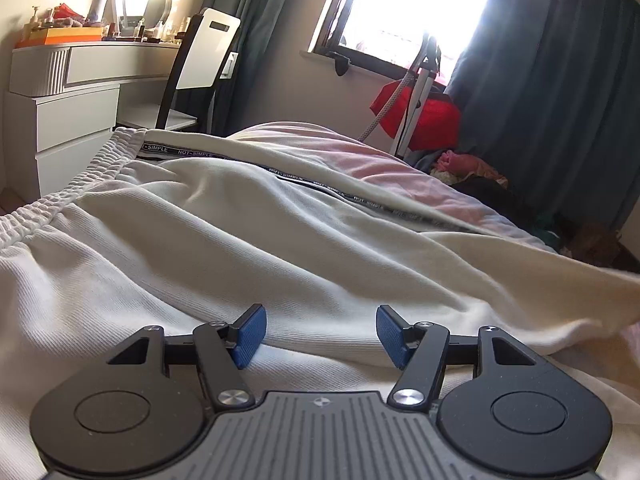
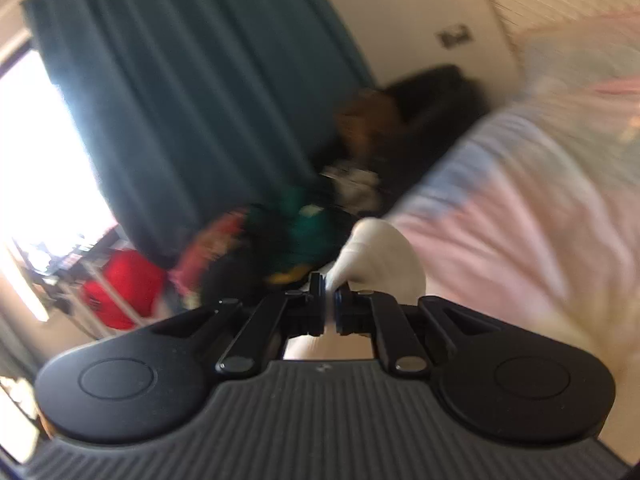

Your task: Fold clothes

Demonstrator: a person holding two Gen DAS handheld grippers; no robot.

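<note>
A cream pair of trousers with an elastic waistband and a black lettered side stripe lies spread over the bed. My left gripper is open and empty, low over the cloth near its front part. My right gripper is shut on a bunched white end of the trousers and holds it up in the air; that view is blurred by motion.
The pink bedsheet runs to the right. A white dresser and chair stand at back left. A window, dark curtains, a red bag and a clothes pile lie beyond the bed.
</note>
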